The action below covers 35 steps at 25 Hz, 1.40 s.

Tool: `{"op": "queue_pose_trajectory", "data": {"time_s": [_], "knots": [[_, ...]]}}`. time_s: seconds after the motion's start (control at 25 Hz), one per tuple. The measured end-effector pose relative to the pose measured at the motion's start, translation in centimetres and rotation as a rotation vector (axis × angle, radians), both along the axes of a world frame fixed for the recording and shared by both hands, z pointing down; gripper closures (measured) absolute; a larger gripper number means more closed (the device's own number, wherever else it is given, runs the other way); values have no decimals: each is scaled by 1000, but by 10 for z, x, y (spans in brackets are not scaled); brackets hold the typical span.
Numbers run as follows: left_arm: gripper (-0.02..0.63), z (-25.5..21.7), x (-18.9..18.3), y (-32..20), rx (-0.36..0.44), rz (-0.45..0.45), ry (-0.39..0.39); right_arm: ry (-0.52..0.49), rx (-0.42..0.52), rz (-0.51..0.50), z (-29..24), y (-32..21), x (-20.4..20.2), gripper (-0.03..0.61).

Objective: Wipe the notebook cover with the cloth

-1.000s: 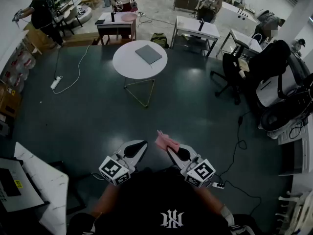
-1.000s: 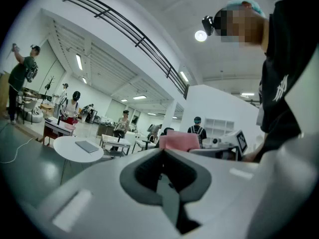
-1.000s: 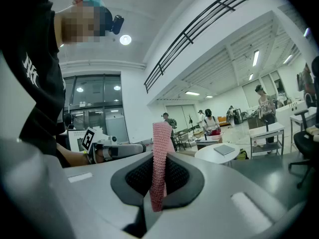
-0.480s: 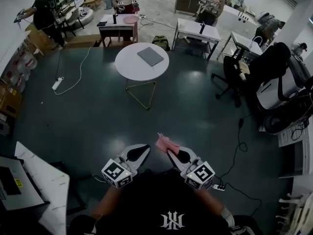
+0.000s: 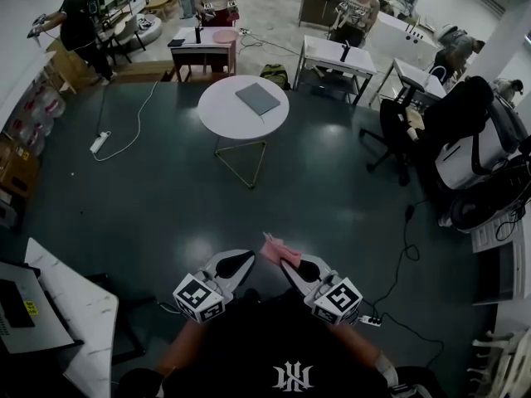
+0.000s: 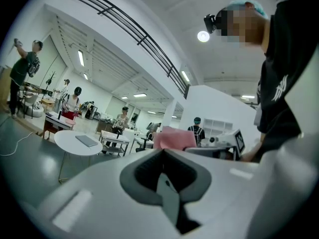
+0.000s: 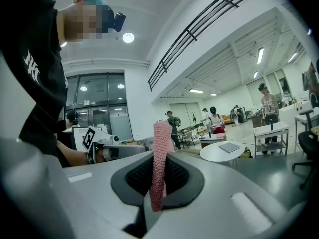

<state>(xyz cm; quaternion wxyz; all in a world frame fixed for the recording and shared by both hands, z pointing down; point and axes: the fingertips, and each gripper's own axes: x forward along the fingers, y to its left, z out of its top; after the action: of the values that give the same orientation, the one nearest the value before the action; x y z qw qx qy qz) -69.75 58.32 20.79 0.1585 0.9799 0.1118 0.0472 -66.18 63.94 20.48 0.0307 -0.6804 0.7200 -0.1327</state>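
Observation:
A grey notebook [image 5: 257, 99] lies on a round white table [image 5: 224, 114] far ahead across the dark floor; it also shows small as the notebook [image 6: 86, 140] and notebook [image 7: 230, 147] in the gripper views. My right gripper [image 5: 286, 259] is shut on a pink cloth [image 5: 278, 250], which stands up between its jaws as the cloth [image 7: 161, 158]. My left gripper [image 5: 246, 258] is shut with nothing in it, close beside the right one, both held low near my body.
Office chairs [image 5: 406, 123] and desks [image 5: 336, 52] stand to the right and behind the round table. A white cable and power strip [image 5: 97, 140] lie on the floor at left. A white desk [image 5: 58, 305] is close at my lower left. People work at the back.
The round table with the notebook has drifted slightly nearer and rightward in the head view. Both grippers sit a little lower in the frame, still holding the same pose.

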Motion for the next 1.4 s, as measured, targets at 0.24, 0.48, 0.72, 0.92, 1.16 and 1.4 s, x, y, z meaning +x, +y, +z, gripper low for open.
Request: {"op": "queue_pose_trajectory", "data": {"time_s": [0.24, 0.48, 0.72, 0.92, 1.16, 1.4], "knots": [[611, 7, -6, 8, -10, 15, -6, 6, -14, 7, 7, 8, -5, 565], [611, 11, -11, 14, -24, 28, -9, -12, -3, 13, 7, 11, -11, 565], [611, 17, -12, 22, -36, 53, -9, 7, -12, 29, 5, 18, -16, 565], [611, 20, -8, 28, -43, 70, -15, -12, -22, 60, 10, 26, -11, 565], [611, 21, -5, 26, -40, 67, -26, -9, -1, 66, 8, 27, -4, 565], [611, 26, 1, 13, -46, 34, -45, -3, -15, 55, 13, 21, 8, 565]]}}
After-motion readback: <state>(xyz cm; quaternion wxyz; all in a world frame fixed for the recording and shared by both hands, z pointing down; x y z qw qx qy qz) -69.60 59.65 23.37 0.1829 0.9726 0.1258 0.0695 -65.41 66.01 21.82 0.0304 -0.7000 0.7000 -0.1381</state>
